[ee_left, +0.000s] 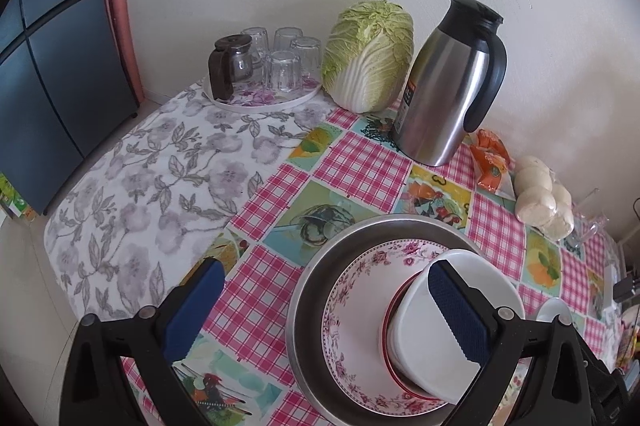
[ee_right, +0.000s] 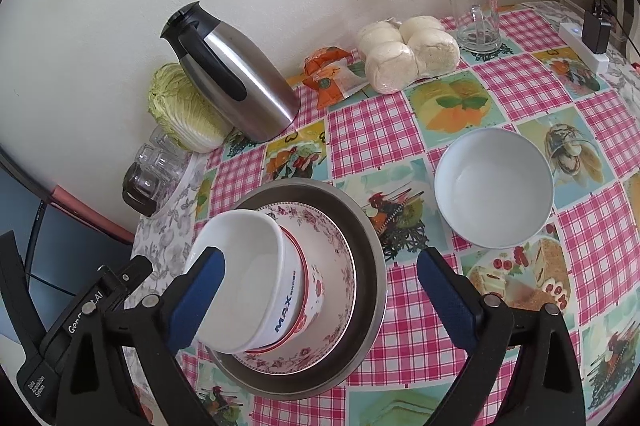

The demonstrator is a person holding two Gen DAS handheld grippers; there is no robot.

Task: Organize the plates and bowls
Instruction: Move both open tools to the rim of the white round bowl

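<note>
Steel forms the bottom of the stack: a wide metal pan (ee_left: 316, 290) sits on the desk (ee_left: 352, 162) with a flowered plate (ee_left: 356, 310) inside it, then a red-rimmed bowl (ee_left: 390, 322), then a white cup-shaped bowl (ee_left: 424, 330) with blue lettering nested on top.

The left hand-held gripper (ee_left: 324, 318) is spread wide. Its right blue pad (ee_left: 456, 314) overlaps the rim of the white cup-shaped bowl in the left wrist view, but whether it actually touches cannot be told. Its left pad hangs over the checked cloth, well apart from the stack. Nothing is pinched between them.

The right hand-held gripper (ee_right: 320, 294) is also spread wide and holds nothing. In the right wrist view its left pad (ee_right: 196, 298) lies in front of the cup-shaped bowl's near wall, while the right pad sits over bare cloth beside the pan.

A second white bowl (ee_right: 494, 188) stands alone on the desk, upright, to the right of the pan and apart from it.

Toward the wall stand a steel jug (ee_left: 448, 82), a cabbage (ee_left: 368, 58), a tray of upturned glasses (ee_left: 280, 62), a bag of buns (ee_right: 408, 54), an orange packet (ee_right: 328, 74) and a glass mug (ee_right: 476, 14).
</note>
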